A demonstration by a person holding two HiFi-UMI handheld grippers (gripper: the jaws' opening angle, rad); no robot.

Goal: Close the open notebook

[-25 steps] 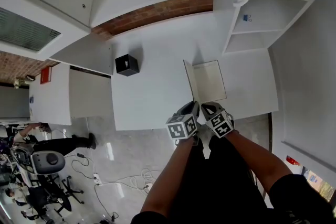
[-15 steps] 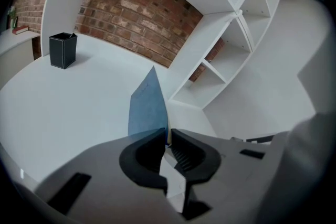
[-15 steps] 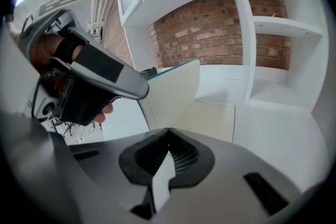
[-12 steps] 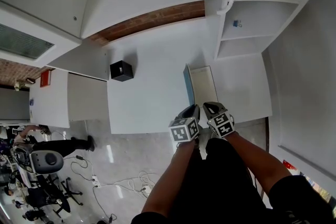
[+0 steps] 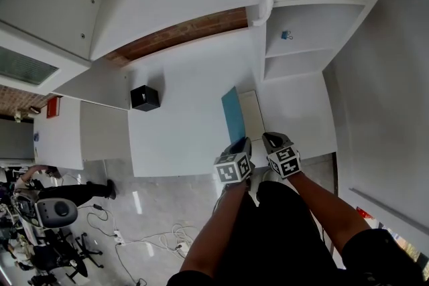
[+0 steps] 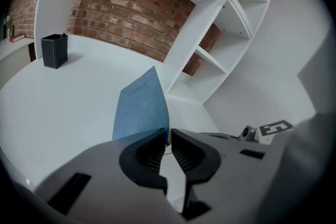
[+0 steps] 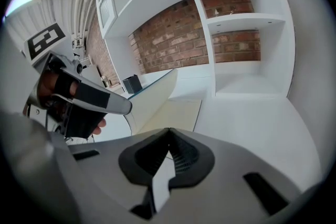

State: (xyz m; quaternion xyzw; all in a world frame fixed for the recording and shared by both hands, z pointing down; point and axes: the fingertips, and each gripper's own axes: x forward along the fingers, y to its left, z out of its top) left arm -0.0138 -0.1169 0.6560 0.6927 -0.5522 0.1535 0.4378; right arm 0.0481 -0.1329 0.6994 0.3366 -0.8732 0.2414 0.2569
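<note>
The notebook lies on the white desk [image 5: 181,124] near its front edge, half closed. Its blue cover [image 5: 232,118] stands up and leans over the cream page [image 5: 252,116]. My left gripper [image 5: 241,144] is shut on the near edge of that cover. In the left gripper view the blue cover [image 6: 140,107] rises straight out of the jaws of the left gripper [image 6: 169,136]. Beside it on the right, my right gripper [image 5: 272,138] is shut and holds nothing. The right gripper view shows that gripper [image 7: 168,134] just short of the cream page [image 7: 176,113], with the left gripper [image 7: 84,99] to its left.
A black box [image 5: 144,98] stands on the desk at the far left. A white shelf unit [image 5: 295,43] rises at the back right, with a small clip [image 5: 286,35] on one shelf. Brick wall [image 5: 181,33] runs behind. The desk's front edge [image 5: 201,172] lies just below the grippers.
The cover has swung up and over towards the right page; its blue outer face now shows and less of the cream page is seen. Both grippers have shifted together.
</note>
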